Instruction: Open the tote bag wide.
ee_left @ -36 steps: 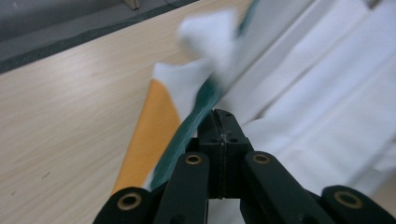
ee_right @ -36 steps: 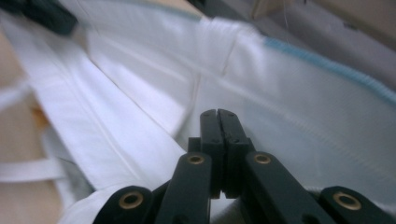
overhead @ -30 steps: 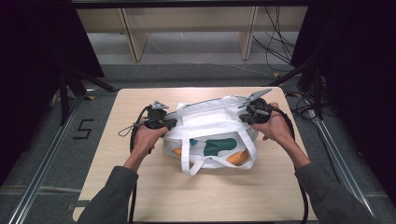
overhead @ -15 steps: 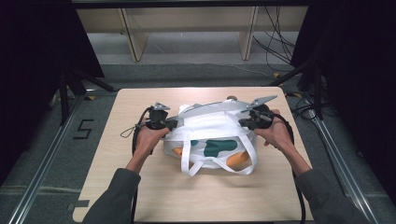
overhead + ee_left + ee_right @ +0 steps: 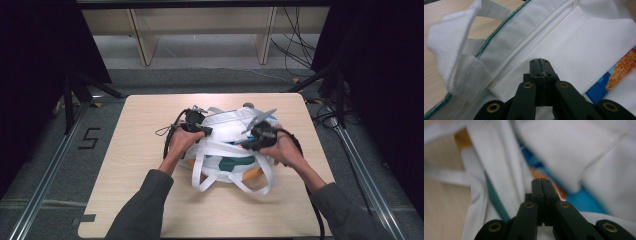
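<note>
While the white tote bag (image 5: 227,150) lies mid-table (image 5: 130,190), the left gripper (image 5: 199,128) presses on its left edge (jaws together, empty); the right gripper (image 5: 252,142), jaws likewise closed, rests on its right side.

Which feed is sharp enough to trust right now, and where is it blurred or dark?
Left gripper view: sharp on the white bag weave and seam. Right gripper view: soft and smeared, bag fabric out of focus. High view: table evenly lit, dark at both sides.
</note>
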The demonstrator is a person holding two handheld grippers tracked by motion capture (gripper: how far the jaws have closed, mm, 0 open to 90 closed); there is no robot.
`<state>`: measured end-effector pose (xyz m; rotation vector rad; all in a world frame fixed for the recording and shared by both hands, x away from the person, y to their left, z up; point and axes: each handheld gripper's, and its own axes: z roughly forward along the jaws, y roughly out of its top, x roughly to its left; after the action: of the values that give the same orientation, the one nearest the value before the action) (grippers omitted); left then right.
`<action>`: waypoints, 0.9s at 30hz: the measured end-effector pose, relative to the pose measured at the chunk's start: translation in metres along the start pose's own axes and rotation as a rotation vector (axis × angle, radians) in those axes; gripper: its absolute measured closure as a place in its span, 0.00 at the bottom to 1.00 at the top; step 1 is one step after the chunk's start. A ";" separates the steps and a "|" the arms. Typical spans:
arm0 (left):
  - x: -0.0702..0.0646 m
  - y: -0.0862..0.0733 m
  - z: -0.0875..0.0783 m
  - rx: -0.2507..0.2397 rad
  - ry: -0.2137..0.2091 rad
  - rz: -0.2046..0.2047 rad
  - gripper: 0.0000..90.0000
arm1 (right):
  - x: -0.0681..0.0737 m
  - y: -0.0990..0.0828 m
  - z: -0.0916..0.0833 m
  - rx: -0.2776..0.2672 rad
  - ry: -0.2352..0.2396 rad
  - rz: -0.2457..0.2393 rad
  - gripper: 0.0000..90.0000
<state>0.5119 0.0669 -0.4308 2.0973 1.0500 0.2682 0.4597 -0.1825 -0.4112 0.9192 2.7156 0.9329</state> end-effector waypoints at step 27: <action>-0.046 -0.092 -0.022 0.147 -0.144 0.239 0.99 | -0.076 0.067 0.080 0.129 -0.389 -0.006 1.00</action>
<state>0.4167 0.0782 -0.4748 2.3391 0.7547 0.1565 0.5788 -0.1439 -0.4411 0.9941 2.4618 0.5149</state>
